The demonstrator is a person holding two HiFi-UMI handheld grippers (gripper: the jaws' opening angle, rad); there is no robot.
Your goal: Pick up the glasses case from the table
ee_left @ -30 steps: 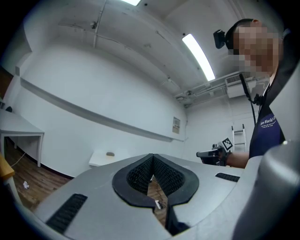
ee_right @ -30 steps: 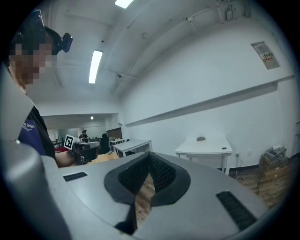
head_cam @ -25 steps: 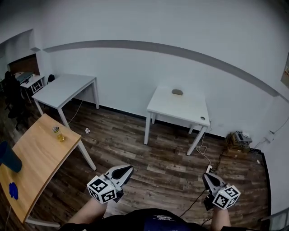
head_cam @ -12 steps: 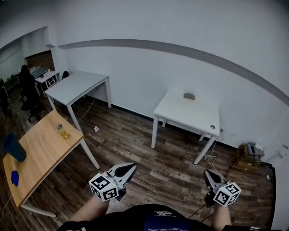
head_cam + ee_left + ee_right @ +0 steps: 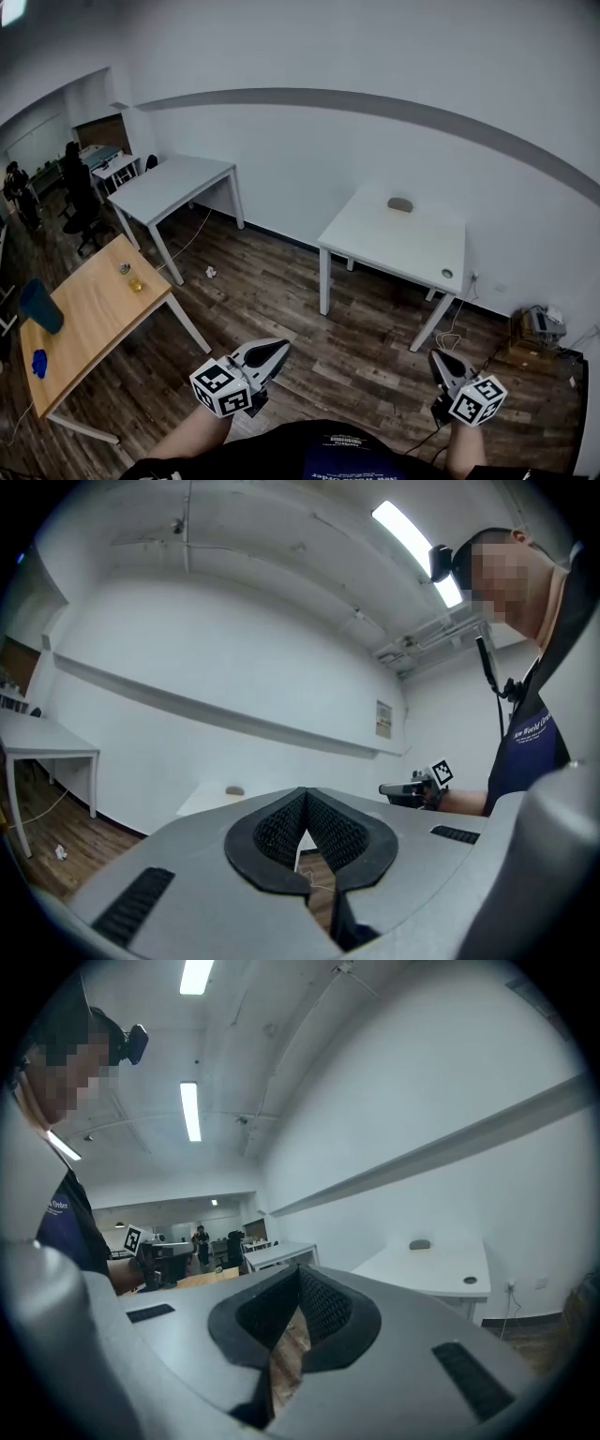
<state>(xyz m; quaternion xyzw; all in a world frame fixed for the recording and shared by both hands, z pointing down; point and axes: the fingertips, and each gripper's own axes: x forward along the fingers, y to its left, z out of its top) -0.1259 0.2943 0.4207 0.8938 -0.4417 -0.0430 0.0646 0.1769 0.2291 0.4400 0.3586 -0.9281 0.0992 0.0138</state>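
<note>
The glasses case [image 5: 400,204] is a small grey oval lying near the far edge of the white table [image 5: 375,246] by the wall. It also shows far off in the left gripper view [image 5: 234,791] and in the right gripper view [image 5: 420,1244]. My left gripper [image 5: 277,349] is held low over the wood floor, well short of the table, with its jaws shut and empty [image 5: 304,795]. My right gripper [image 5: 439,359] hangs beside it, also far from the case. Its jaw tips meet with nothing between them [image 5: 300,1274].
A second white table [image 5: 169,183] stands at the left by the wall. A wooden table [image 5: 89,319] at the near left carries a blue cup [image 5: 40,305], a small jar [image 5: 125,269] and a blue object [image 5: 37,361]. Cables and a box [image 5: 544,323] lie by the right wall.
The whole view has advanced toward the white table, which now looks nearer and larger. Both grippers have travelled forward with it, still shut and empty.
</note>
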